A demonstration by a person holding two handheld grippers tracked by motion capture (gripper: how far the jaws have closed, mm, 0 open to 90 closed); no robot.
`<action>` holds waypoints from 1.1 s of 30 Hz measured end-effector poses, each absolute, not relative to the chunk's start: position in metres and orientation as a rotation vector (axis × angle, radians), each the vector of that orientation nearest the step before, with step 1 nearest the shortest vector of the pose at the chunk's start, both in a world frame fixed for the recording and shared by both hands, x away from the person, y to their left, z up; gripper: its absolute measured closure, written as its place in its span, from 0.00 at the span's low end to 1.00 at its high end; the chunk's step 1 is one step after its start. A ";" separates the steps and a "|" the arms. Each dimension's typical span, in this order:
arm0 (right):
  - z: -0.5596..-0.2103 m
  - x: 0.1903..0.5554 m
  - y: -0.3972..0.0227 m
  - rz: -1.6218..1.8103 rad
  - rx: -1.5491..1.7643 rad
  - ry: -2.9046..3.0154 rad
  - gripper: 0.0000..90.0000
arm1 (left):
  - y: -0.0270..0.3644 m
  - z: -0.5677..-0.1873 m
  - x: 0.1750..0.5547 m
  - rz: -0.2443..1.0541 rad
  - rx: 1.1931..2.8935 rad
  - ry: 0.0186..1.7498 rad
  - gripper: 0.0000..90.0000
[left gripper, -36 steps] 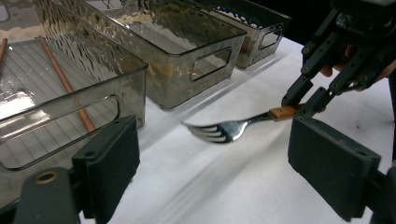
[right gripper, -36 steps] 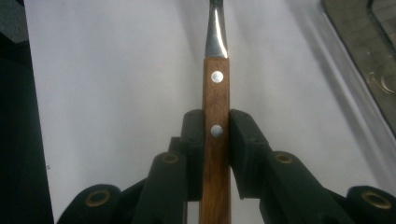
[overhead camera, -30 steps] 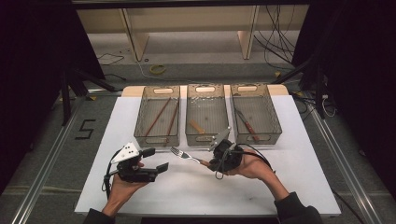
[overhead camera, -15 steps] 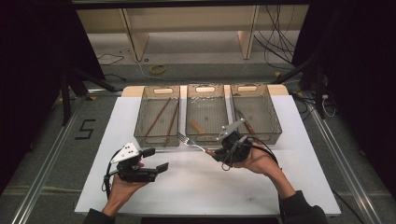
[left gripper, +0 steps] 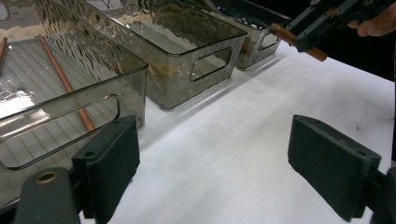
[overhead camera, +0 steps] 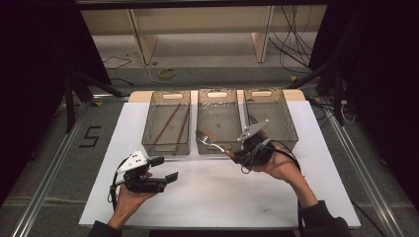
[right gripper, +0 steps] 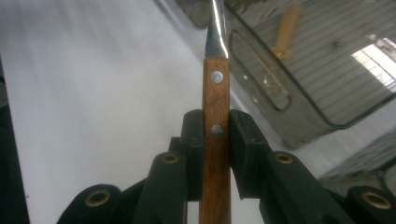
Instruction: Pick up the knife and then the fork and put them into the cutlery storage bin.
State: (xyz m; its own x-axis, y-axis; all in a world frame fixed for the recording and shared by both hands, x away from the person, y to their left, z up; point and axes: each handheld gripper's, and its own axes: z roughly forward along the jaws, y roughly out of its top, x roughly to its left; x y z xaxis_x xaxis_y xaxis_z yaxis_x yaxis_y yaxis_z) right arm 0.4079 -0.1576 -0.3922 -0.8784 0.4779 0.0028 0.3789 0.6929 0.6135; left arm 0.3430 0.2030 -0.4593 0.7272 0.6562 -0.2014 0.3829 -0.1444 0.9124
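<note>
three bins [overhead camera: 219, 121] on white table [overhead camera: 217, 197] (dark room).

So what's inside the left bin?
The left bin holds two long reddish-brown sticks, probably chopsticks, lying lengthwise on its ribbed floor. In the left gripper view its wavy tinted near wall blurs the bottom corner, so anything small there can't be made out.

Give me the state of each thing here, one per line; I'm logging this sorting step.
Fork: held by its wooden handle, lifted over the near edge of the middle bin.
Right gripper: shut on the fork handle.
Left gripper: open, nothing between its jaws, above the white table.
Left bin: holds two chopsticks.
Middle bin: holds one wooden-handled utensil.
Right bin: contents unclear.
</note>
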 end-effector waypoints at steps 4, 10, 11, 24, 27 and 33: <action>-0.386 0.409 -0.165 0.963 0.727 2.698 0.86 | 0.203 -0.459 0.343 0.292 1.765 0.824 0.18; -0.380 0.416 -0.181 0.980 0.799 2.643 0.86 | 0.203 -0.460 0.343 0.292 1.765 0.823 0.18; -0.379 0.417 -0.184 0.982 0.814 2.638 0.86 | 0.203 -0.460 0.343 0.291 1.765 0.824 0.18; -0.376 0.435 -0.215 1.007 0.962 2.518 0.86 | 0.203 -0.461 0.344 0.292 1.769 0.831 0.18; -0.375 0.440 -0.222 1.016 0.986 2.498 0.86 | 0.203 -0.461 0.344 0.291 1.768 0.833 0.18; -0.376 0.456 -0.234 1.009 1.068 2.454 0.86 | 0.203 -0.461 0.345 0.289 1.764 0.836 0.18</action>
